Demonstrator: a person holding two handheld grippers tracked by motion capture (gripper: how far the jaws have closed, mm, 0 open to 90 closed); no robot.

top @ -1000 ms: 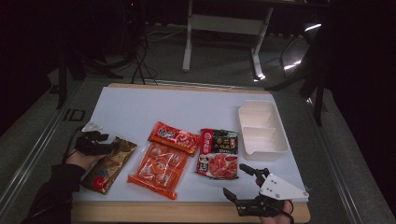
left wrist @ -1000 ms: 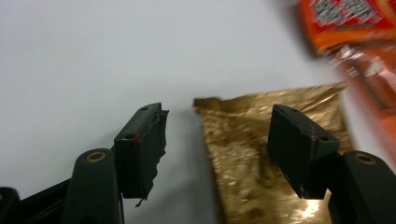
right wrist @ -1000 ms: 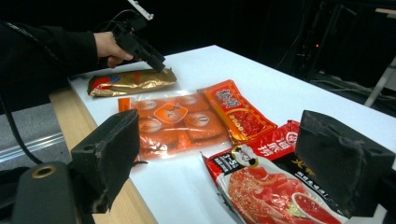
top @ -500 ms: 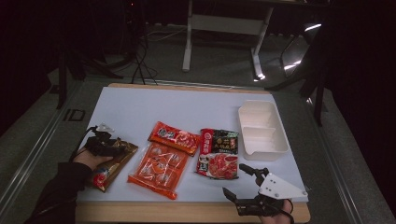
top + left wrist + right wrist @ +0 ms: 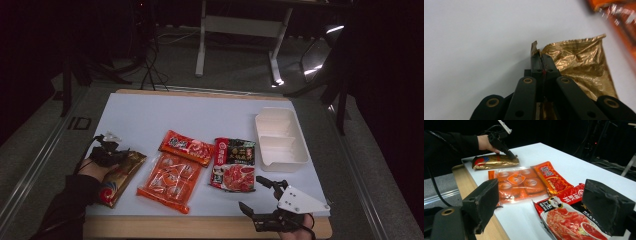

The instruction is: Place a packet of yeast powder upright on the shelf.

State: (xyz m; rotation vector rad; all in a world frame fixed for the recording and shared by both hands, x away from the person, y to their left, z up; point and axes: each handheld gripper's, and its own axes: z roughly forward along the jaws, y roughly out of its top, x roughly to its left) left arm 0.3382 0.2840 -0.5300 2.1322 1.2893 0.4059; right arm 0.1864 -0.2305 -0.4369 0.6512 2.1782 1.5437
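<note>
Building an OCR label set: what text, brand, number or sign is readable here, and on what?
"ID": floor marking left of the table.
"5-5": red and black packet, on its round badge.
Large Chinese characters on that packet and on the red sachet: blurred.
Orange pouch, gold packet: nothing legible.

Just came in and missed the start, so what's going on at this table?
A person works two handheld grippers. The left gripper has just closed its jaws on a corner of the gold packet at the table's left edge. The right gripper waits open near the front, by the red packets and an empty white tray.
</note>
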